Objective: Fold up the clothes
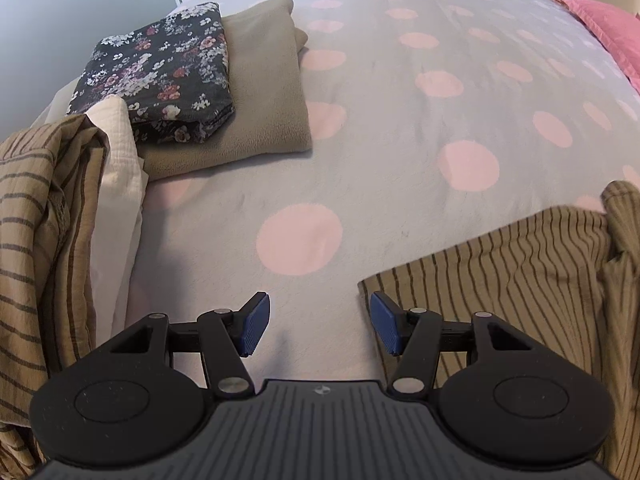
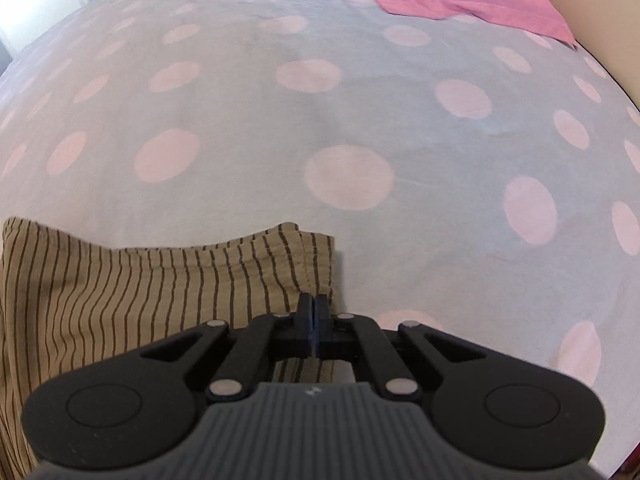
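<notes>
The striped garment [image 2: 120, 300] lay at the near edge of the dotted bedspread [image 2: 320, 120]. The right gripper [image 2: 315, 300] was clamped tight at its right hem. The left gripper [image 1: 318, 324] hovered wide, empty, beside its left corner.

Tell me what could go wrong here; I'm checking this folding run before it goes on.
1. The right gripper is shut at the striped garment's corner; a thin pinch there might slip.
2. The left gripper is open, holding nothing, so pulling one-handed could drag and bunch the fabric.
</notes>
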{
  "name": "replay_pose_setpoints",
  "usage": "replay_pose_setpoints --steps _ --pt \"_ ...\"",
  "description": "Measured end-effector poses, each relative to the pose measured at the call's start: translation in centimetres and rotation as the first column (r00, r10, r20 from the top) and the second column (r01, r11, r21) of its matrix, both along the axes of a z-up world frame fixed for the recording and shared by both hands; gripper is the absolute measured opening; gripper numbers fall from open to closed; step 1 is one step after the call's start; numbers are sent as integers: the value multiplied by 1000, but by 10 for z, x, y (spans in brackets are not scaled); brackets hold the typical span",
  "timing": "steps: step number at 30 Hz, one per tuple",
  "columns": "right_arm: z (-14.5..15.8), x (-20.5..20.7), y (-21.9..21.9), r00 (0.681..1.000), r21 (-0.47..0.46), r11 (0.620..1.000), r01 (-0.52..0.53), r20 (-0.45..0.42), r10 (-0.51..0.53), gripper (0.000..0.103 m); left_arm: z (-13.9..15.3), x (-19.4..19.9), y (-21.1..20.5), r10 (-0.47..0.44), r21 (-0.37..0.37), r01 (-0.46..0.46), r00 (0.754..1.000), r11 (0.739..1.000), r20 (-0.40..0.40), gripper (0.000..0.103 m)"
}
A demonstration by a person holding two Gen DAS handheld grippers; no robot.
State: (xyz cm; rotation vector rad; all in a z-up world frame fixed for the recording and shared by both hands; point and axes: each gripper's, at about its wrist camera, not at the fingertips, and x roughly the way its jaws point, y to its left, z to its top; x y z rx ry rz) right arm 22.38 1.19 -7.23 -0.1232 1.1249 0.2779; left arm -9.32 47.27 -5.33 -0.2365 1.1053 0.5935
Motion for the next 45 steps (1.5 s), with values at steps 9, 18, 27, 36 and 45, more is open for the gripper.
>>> replay_pose_setpoints --steps 9,18,27,36,45 --pt "-1 2 -3 1000 -29 1000 9 24 -8 0 -24 -2 6 -29 -76 27 999 997 -23 54" --pt "0 20 -32 982 -180 973 143 145 -117 0 -17 -5 14 27 -142 -22 999 990 30 54" --pt "1 33 -67 970 -168 960 223 131 -203 0 -31 0 5 -31 -166 27 999 986 -23 54" --pt "8 28 -66 982 46 985 164 91 -168 34 -40 17 -2 -40 -160 39 999 986 -1 54" --pt "-21 38 -64 978 192 963 188 -128 -166 10 -50 39 -5 -24 -175 21 1000 984 -12 45"
